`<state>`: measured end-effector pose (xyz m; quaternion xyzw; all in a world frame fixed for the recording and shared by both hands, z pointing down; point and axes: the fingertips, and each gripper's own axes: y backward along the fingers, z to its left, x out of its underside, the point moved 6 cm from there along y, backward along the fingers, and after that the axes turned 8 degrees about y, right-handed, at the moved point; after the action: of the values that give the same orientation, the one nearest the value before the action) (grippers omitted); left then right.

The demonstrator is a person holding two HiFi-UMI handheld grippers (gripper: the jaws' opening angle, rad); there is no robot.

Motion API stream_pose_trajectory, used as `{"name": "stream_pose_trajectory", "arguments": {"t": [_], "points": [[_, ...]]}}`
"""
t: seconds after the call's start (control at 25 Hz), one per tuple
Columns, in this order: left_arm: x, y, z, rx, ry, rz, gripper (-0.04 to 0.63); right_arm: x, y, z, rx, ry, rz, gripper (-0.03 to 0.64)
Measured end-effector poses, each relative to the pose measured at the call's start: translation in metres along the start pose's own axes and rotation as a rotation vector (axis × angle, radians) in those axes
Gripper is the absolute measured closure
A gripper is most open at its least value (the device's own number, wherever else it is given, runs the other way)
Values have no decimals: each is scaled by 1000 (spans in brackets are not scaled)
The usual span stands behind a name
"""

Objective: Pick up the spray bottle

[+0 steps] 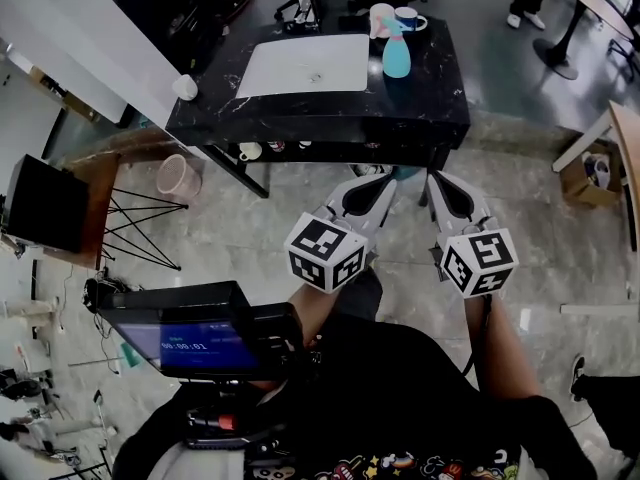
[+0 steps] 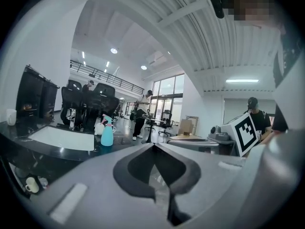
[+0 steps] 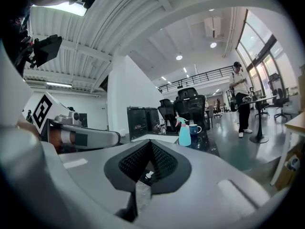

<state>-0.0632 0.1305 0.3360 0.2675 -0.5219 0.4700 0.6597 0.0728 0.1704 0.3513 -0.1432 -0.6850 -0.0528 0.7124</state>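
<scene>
At twelve o'clock, on counter: spray bottle, untouched; left hand-held gripper, right hand-held gripper: closed, empty, well short. Pickup outstanding.

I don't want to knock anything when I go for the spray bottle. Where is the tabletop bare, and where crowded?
Bare: the dark strip of the table between the white mat and the near edge, and the patch right of the spray bottle. Crowded: the far corner behind the bottle, where a pale mug and a blue mug stand close to it.
</scene>
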Motion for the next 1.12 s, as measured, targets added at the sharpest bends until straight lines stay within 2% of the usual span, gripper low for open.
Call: {"name": "stream_pose_trajectory", "arguments": {"t": [0.24, 0.48, 0.64, 0.88, 1.12], "points": [[-18, -57, 59, 26, 24, -14, 595, -3, -66, -36, -8, 21, 15, 594], [-55, -135, 136, 55, 59, -23, 595, -16, -152, -100, 22, 23, 59, 592], [-75, -172, 175, 74, 50, -23, 595, -20, -207, -135, 44, 22, 75, 592], [-87, -210, 218, 46, 72, 4, 595, -10, -278, -169, 25, 36, 100, 589], [-85, -233, 239, -43, 79, 32, 595, 2, -320, -199, -58, 31, 94, 514]]}}
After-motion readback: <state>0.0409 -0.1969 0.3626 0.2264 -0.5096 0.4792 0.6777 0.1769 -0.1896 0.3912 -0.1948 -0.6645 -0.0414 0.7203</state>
